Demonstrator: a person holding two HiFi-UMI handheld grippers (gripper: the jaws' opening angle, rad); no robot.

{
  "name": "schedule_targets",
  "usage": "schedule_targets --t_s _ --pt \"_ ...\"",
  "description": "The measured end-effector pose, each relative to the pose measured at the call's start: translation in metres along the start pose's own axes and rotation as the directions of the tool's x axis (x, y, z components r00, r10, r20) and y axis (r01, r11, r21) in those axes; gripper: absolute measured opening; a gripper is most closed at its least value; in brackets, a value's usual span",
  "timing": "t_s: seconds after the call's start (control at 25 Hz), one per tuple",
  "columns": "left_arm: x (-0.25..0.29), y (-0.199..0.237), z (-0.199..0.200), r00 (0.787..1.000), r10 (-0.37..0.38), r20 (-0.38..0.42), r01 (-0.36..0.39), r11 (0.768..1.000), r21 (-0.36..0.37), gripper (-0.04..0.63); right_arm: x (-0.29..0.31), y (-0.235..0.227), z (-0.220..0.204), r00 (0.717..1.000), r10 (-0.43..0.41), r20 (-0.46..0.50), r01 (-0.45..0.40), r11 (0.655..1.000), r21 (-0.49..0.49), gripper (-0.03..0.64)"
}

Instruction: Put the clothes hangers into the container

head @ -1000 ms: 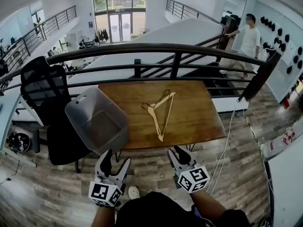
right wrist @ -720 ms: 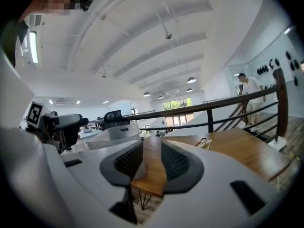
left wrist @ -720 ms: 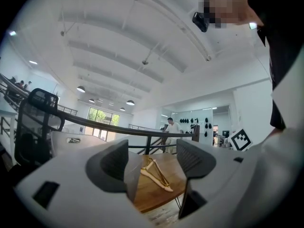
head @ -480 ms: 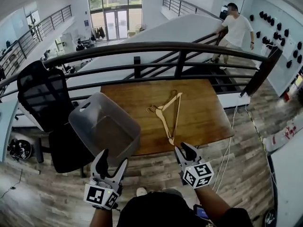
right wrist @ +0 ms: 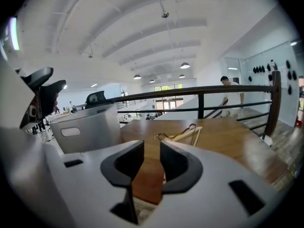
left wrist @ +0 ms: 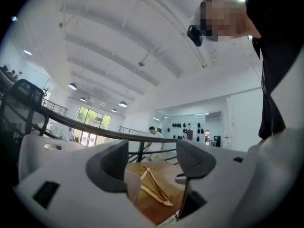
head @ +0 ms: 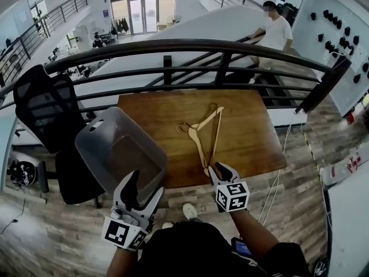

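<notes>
— Where are the pale wooden clothes hangers (head: 203, 137)?

— Flat on the brown wooden tabletop (head: 155, 117), right of its middle. At least two lie overlapped, with their hooks toward the tabletop's far side and their near tips at its front edge. None is in the container.

— And the container?

— The translucent grey plastic container (head: 92, 133) sits tilted at the tabletop's left front corner, its open mouth turned up and toward the person. It hangs past that corner; I cannot tell what bears it.

— What about the grippers?

— The right gripper (head: 222, 169) is at the tabletop's front edge, just beside the hangers' near tips. Its fingers (right wrist: 126, 165) are closing, with a narrow gap left and nothing between them; the hanger tips show just past the right-hand one. The left gripper (head: 144, 186) hangs off the tabletop's left front corner, below the container, fingers (left wrist: 114, 165) spread wide and empty.

— Anything further out?

— A black mesh office chair (head: 43, 111) stands left of the tabletop, and a dark metal railing (head: 190, 45) runs along its far side. Beyond the railing, off the tabletop's far right corner, is a person in a white shirt (head: 277, 30).
</notes>
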State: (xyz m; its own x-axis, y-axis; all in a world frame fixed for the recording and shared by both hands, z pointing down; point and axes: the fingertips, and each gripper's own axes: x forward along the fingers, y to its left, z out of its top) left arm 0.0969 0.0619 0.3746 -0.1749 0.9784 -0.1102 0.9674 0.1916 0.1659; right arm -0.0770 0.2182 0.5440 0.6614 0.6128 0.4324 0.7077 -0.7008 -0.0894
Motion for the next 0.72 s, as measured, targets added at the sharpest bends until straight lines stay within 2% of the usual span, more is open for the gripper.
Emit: schedule_targets --t_s 0.28,0.52,0.72 --pt "0.034 0.008 -0.013 0.999 0.025 -0.047 -0.026 1.0 -0.011 0.318 0.087 -0.036 -0.028 0.983 0.006 -0.183 -0.009 1.0 -0.014 0.094" --pt "0.049 0.02 -0.012 0.994 0.098 -0.047 -0.098 0.995 0.012 0.318 0.148 -0.06 -0.058 0.939 0.006 -0.343 0.008 0.999 0.041 0.086" --pt "0.053 0.03 -0.014 0.987 0.15 -0.057 -0.15 0.989 0.014 0.318 0.175 -0.075 -0.067 0.908 -0.024 -0.419 0.053 0.997 0.057 0.089"
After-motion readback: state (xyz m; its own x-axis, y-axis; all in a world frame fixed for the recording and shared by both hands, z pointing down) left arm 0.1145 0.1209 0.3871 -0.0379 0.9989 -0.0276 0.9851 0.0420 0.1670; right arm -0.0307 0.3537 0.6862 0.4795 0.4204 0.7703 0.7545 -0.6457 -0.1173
